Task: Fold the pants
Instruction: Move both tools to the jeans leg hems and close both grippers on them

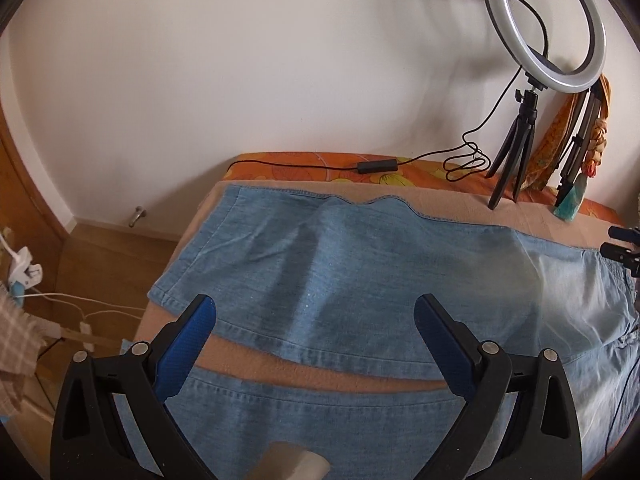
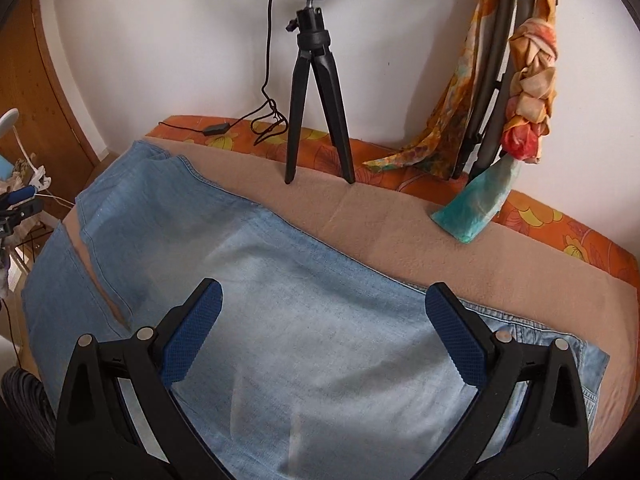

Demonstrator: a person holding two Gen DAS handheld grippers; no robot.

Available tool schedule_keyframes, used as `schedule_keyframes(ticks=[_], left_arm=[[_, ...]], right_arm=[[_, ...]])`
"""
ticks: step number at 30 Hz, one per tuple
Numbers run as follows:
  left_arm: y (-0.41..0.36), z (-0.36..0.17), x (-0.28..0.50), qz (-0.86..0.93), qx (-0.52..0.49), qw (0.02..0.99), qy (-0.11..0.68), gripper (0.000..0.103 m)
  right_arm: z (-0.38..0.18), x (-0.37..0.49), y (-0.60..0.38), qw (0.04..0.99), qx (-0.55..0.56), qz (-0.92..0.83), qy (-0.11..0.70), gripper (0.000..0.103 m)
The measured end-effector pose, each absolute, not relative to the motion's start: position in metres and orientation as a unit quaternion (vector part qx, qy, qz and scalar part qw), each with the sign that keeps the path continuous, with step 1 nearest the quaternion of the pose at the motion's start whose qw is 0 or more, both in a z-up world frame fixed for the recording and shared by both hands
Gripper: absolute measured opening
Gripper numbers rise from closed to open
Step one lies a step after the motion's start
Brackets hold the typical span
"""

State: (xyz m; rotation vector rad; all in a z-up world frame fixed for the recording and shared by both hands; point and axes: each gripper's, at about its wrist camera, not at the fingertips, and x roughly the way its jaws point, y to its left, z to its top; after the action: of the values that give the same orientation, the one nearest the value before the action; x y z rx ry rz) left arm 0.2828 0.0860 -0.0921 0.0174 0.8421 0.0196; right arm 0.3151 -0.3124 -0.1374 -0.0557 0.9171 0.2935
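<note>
The left gripper [image 1: 314, 322] hangs above the pants [image 1: 360, 264] with its jaws spread wide and nothing between them. Its view shows the two legs lying side by side on the tan blanket [image 1: 320, 376], a strip of blanket bare between them just ahead of the fingers [image 1: 200, 320]. The far leg ends in a hem ahead and to the left. Only this view shows the whole ring light [image 1: 546, 20] up to the right, its cable and switch box [image 1: 378, 166] trailing along the orange sheet [image 1: 288, 164] behind the pants, and the white plugs and cords [image 1: 28, 276] on the wood floor to the left. The tips of the other gripper [image 1: 624, 248] peek in at the right edge.

The right gripper [image 2: 324, 304] is likewise wide apart and empty, over the paler upper part of the pants [image 2: 320, 340]. Its view shows the waistband end [image 2: 576, 360] just right of its fingers [image 2: 448, 312], which the left view does not. The legs run off to the left, where the split between them shows tan. Straight ahead stands the tripod [image 2: 316, 100] with its feet on the blanket [image 2: 440, 248], clear of the denim. Further right a patterned scarf [image 2: 532, 80] hangs over a second stand [image 2: 492, 80], and a teal cloth [image 2: 476, 208] rests on the blanket edge. The left gripper [image 2: 16, 204] shows small at the far left.
</note>
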Motion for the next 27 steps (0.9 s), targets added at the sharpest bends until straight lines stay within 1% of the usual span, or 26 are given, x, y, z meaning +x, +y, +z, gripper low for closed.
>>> schedule_keyframes(ticks=[7,9,10,14,21,23,25,26,27], left_arm=[[0.104,-0.103,0.335,0.021,-0.01,0.905,0.425,0.099],[0.112,-0.106,0.349,0.029,-0.017,0.903,0.429,0.098],[0.116,-0.109,0.356,0.031,-0.025,0.901,0.433,0.096],[0.126,-0.126,0.381,0.026,-0.061,0.887,0.457,0.094],[0.123,-0.162,0.404,0.028,-0.091,0.874,0.477,0.094],[0.125,-0.167,0.407,0.03,-0.1,0.872,0.479,0.094],[0.129,-0.169,0.41,0.036,-0.107,0.871,0.478,0.094],[0.131,-0.169,0.412,0.037,-0.112,0.871,0.477,0.094],[0.134,-0.168,0.414,0.038,-0.119,0.87,0.478,0.094]], right_arm=[[-0.175,0.363,-0.304,0.867,-0.05,0.159,0.469,0.101],[-0.184,0.375,-0.303,0.865,-0.058,0.157,0.474,0.101],[-0.188,0.379,-0.303,0.862,-0.056,0.161,0.477,0.101],[-0.205,0.394,-0.3,0.853,-0.061,0.176,0.487,0.101],[-0.229,0.404,-0.289,0.832,-0.096,0.195,0.511,0.1],[-0.233,0.401,-0.286,0.83,-0.109,0.195,0.511,0.098],[-0.232,0.398,-0.286,0.834,-0.107,0.197,0.504,0.093],[-0.232,0.396,-0.285,0.836,-0.105,0.197,0.501,0.088],[-0.231,0.393,-0.285,0.839,-0.105,0.195,0.497,0.077]])
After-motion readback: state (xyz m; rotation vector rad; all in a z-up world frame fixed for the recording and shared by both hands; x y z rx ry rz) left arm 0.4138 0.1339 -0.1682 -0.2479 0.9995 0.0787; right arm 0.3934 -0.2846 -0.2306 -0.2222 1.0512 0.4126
